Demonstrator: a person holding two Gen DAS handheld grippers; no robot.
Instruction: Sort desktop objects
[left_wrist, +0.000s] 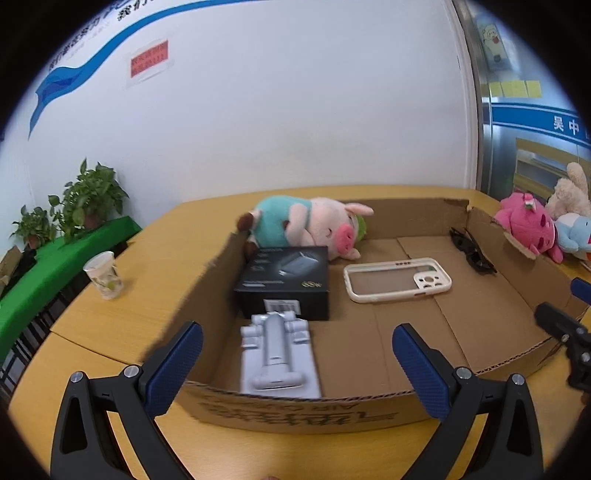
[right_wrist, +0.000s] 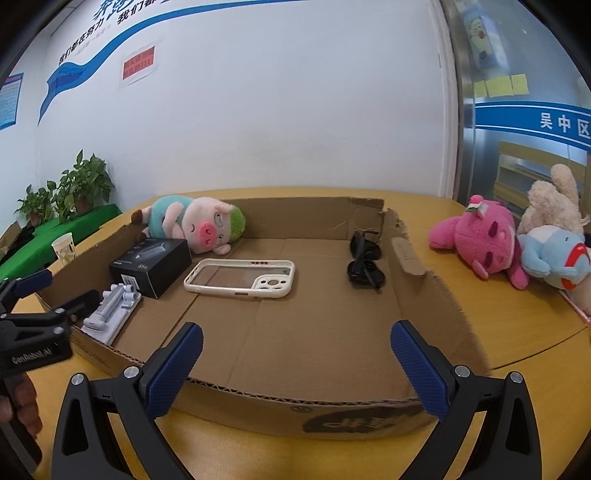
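Both grippers spread wide, holding nothing, near the cardboard tray (right_wrist: 424, 291).

I hover my left gripper (left_wrist: 297, 363) over the grey stand (left_wrist: 275, 354) at near left; my right gripper (right_wrist: 295, 363) waits, pink plush (right_wrist: 480, 240) unsorted outside.

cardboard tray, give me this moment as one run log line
left claw: open | right claw: open | cardboard tray: holds phone case, sunglasses | held: nothing

box (right_wrist: 155, 264) black | phone case (right_wrist: 242, 277) cream | sunglasses (right_wrist: 364, 264) seemingly black
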